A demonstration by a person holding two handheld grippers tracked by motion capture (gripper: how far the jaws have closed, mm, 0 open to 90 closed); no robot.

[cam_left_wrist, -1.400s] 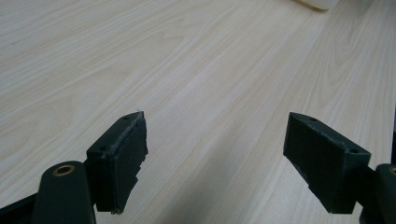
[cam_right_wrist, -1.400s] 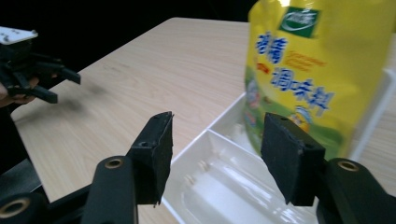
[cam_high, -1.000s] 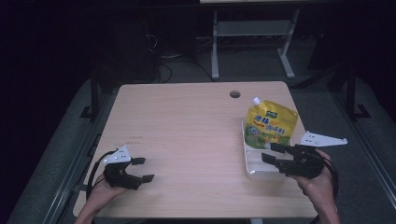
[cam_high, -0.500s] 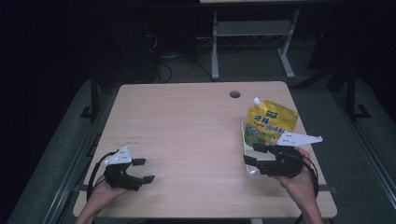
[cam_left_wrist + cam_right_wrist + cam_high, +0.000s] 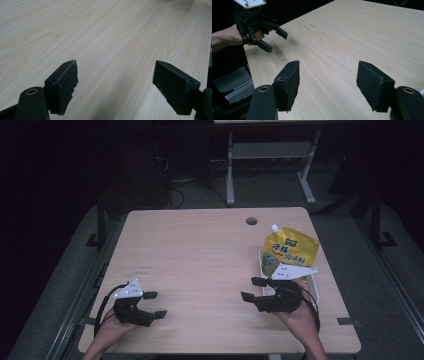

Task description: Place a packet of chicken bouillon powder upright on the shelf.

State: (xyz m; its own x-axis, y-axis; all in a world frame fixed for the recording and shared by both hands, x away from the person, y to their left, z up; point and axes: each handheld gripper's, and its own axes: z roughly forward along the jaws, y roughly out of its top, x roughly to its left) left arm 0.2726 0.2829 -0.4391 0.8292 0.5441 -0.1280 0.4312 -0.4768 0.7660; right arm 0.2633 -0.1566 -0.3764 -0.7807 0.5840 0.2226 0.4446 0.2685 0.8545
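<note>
Moved left off the one yellow pouch [image 5: 290,251], right gripper [image 5: 254,289] joins left gripper [image 5: 155,305], both fingers spread, empty.

A pale wooden table [image 5: 200,255] with a round cable hole [image 5: 251,221] at one o'clock — beyond it, at twelve, a grey metal stand [image 5: 270,165] on dark floor.

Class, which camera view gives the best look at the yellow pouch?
The high view: the yellow pouch shows whole there, spout up, leaning in a white tray beyond the right tool. The left gripper view catches at most a blurred speck at its top edge; the right gripper view faces the bare table.
</note>
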